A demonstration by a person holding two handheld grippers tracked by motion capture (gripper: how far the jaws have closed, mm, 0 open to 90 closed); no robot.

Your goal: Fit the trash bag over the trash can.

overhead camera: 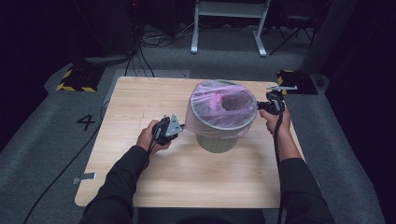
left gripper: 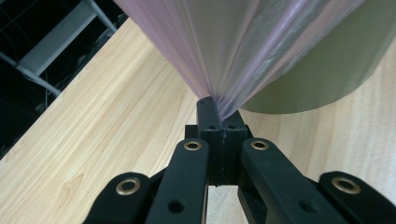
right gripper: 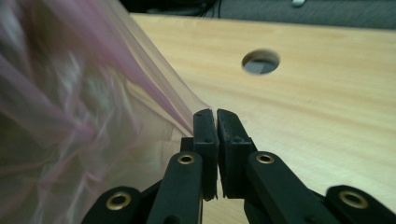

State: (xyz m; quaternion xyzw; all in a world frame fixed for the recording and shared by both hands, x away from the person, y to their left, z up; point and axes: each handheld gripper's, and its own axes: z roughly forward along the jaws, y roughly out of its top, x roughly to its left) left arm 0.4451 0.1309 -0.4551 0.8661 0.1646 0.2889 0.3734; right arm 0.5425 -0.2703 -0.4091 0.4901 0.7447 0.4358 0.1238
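- Two grippers clamp opposite sides of one pink bin liner (overhead camera: 223, 108), which is draped over a grey-green waste bin (overhead camera: 216, 143).
- Bin location: upright on the wooden table (overhead camera: 140, 100), right of the table's middle and toward its far edge.
- Left gripper (overhead camera: 181, 126): jaws together, clamped on a gathered fold of the liner at the bin's left side. In the left gripper view (left gripper: 217, 108) the film fans upward from the jaw tips, and the bin wall (left gripper: 327, 70) stands just beyond them.
- Right gripper (overhead camera: 258, 106): jaws pressed together on the liner's edge at the bin's right rim. In the right gripper view (right gripper: 215, 114) the film (right gripper: 93, 112) pulls away to the left of the tips, blurred.
- Liner edges: the skirt hangs outside the bin wall, leaving the lower part of the wall bare.
- Open room: broad bare tabletop lies left of the bin and along the near edge; the bin's right side has less margin before the table edge.
- Table feature: a round hole (right gripper: 260, 61) in the tabletop lies beyond the right gripper.
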